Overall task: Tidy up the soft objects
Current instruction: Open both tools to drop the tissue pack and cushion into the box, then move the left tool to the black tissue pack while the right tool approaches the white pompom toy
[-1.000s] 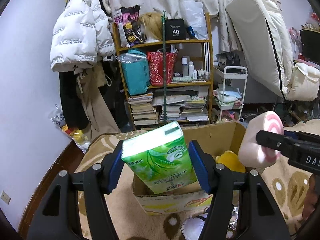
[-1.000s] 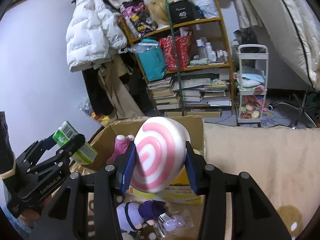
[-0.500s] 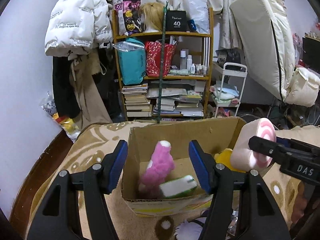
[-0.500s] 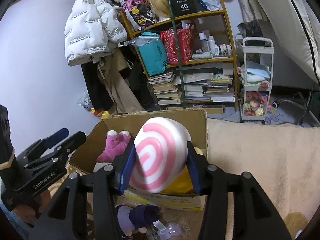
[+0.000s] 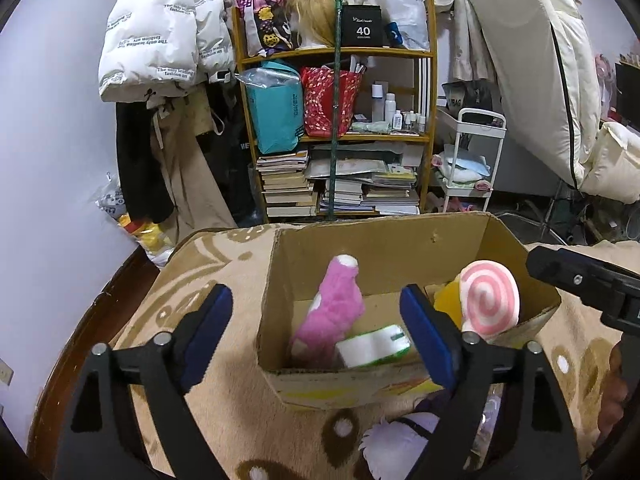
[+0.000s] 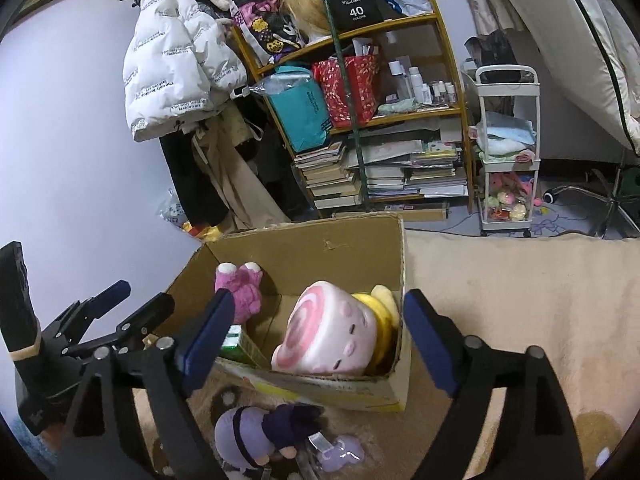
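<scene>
An open cardboard box (image 5: 384, 240) (image 6: 316, 248) stands on the beige patterned blanket. Inside lie a pink plush (image 5: 336, 308) (image 6: 240, 284), a green tissue pack (image 5: 374, 346) (image 6: 234, 342), a yellow plush (image 5: 446, 304) (image 6: 382, 304) and a pink swirl plush (image 5: 490, 304) (image 6: 324, 332). My left gripper (image 5: 318, 338) is open and empty in front of the box. My right gripper (image 6: 318, 344) is open and empty just above the swirl plush. A purple plush doll (image 6: 256, 436) (image 5: 396, 444) lies before the box.
A cluttered wooden shelf (image 5: 340, 128) with books and bags stands behind the box. A white puffer jacket (image 5: 160, 36) hangs at left. A white trolley (image 6: 506, 160) stands right of the shelf. A small plastic-wrapped purple item (image 6: 338, 452) lies beside the doll.
My left gripper let go of the green tissue pack, which now lies in the box. My right gripper opened and the pink swirl plush dropped into the box on the yellow plush.
</scene>
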Available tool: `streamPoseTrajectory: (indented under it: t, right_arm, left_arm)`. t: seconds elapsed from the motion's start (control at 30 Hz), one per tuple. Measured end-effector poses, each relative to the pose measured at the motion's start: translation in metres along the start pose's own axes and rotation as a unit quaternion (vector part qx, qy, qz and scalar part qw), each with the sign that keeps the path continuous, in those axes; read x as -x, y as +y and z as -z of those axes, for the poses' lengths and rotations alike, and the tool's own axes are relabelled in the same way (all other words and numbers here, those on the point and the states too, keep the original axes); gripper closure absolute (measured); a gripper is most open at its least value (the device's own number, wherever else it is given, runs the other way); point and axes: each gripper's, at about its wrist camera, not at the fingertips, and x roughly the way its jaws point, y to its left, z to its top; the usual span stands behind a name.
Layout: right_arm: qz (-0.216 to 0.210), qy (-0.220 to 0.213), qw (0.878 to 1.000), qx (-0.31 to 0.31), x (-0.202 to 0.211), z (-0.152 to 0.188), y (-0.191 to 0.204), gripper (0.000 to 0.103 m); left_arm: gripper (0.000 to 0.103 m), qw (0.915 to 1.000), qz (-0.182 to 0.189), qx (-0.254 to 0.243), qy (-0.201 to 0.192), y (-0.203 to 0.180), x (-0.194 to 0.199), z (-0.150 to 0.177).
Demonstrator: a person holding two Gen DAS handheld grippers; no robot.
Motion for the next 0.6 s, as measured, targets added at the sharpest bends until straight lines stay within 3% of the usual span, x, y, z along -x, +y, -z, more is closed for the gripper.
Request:
streamPoseTrajectory:
  t: [0.17, 0.47, 0.6]
  right_arm:
    - [0.002, -0.002, 1.0, -0.008, 0.012, 0.002, 0.001, 0.002]
    - [0.01, 0.01, 1.0, -0.007, 0.039, 0.012, 0.008, 0.0]
    - [0.011, 0.016, 1.0, -0.011, 0.05, 0.02, 0.011, 0.0]
  left_arm:
    - [0.009, 0.9999, 0.002, 0.012, 0.007, 0.004, 0.012, 0.002]
    - [0.007, 0.9997, 0.003, 0.016, 0.02, 0.009, 0.042, 0.011]
    - [0.006, 0.9987, 0.011, 0.015, 0.048, 0.011, 0.049, 0.017]
